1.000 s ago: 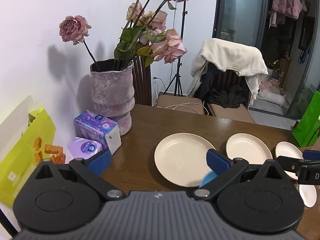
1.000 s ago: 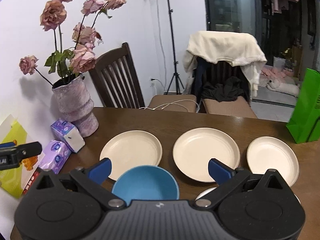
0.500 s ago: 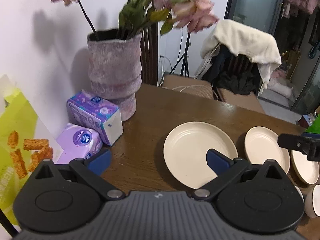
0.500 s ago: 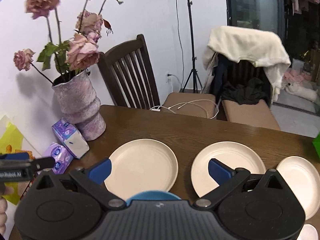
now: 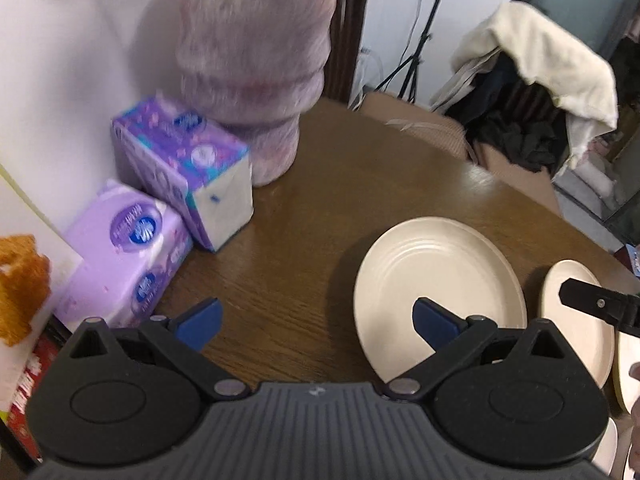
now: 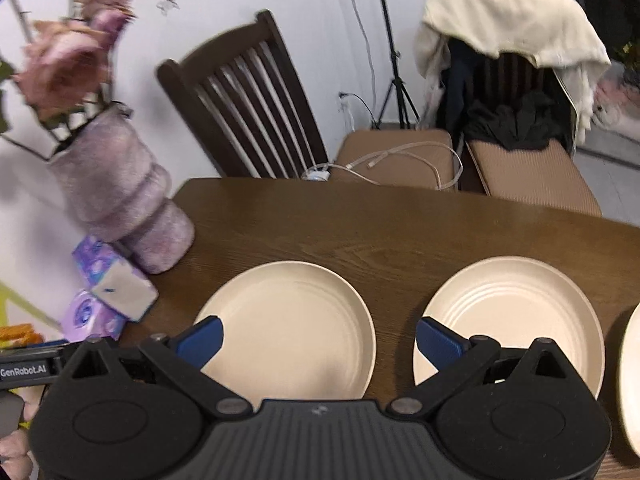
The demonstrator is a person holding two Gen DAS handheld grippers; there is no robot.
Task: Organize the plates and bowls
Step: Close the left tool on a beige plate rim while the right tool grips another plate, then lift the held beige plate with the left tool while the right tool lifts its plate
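Brown wooden worktop (image 6: pixel 400 224) by a white wall, cream plates laid out singly, nothing stacked yet.

Both claws hover low over the near edge with jaws spread wide and nothing between them: the left claw (image 5: pixel 316 322) sits over bare wood just left of the left-hand cream plate (image 5: pixel 438 280), and the right claw (image 6: pixel 318 338) straddles that same plate (image 6: pixel 292 320) and its neighbour (image 6: pixel 508 316). A third plate's rim (image 6: pixel 632 380) shows at the far right edge. No bowl appears in either view. A mottled pink vase (image 6: pixel 120 196) and purple tissue packs (image 5: pixel 180 168) crowd the left corner, clear of the plates. Judging by this, organizing has barely begun: each plate lies apart, none gripped, all gathering and stacking left to do.
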